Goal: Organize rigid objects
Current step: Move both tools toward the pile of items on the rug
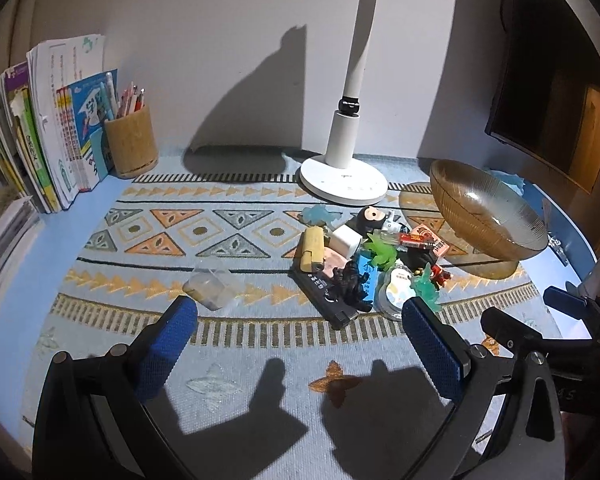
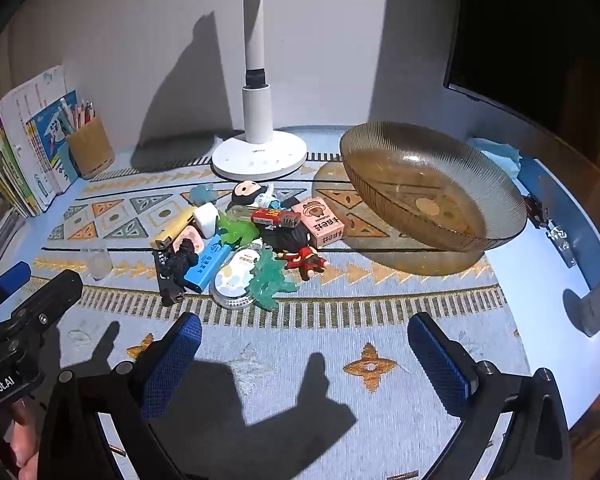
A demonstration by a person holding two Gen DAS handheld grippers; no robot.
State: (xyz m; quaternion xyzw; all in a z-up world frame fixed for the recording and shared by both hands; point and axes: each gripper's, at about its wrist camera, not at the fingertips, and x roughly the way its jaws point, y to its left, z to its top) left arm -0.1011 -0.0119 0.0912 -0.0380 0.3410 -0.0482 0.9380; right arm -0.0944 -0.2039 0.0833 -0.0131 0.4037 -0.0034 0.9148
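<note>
A pile of small rigid things lies mid-table: a yellow stapler-like block point(image 1: 311, 249), a black flat bar point(image 1: 324, 300), a blue card point(image 2: 208, 266), a pink box point(image 2: 324, 222), a red figure point(image 2: 306, 261), a green spiky toy point(image 2: 269, 278) and a round tin point(image 2: 233, 280). A clear small box point(image 1: 211, 286) sits apart to the left. An amber glass bowl point(image 2: 432, 188) stands right of the pile and holds nothing. My left gripper point(image 1: 300, 320) hovers open just before the pile. My right gripper point(image 2: 305, 334) is open too, nearer the table's front edge.
A white lamp base point(image 1: 342, 178) stands behind the pile. Books point(image 1: 40, 132) and a wooden pen cup point(image 1: 132, 140) line the back left. A dark monitor point(image 1: 548, 80) hangs at the right. A patterned mat point(image 1: 160, 240) covers the table.
</note>
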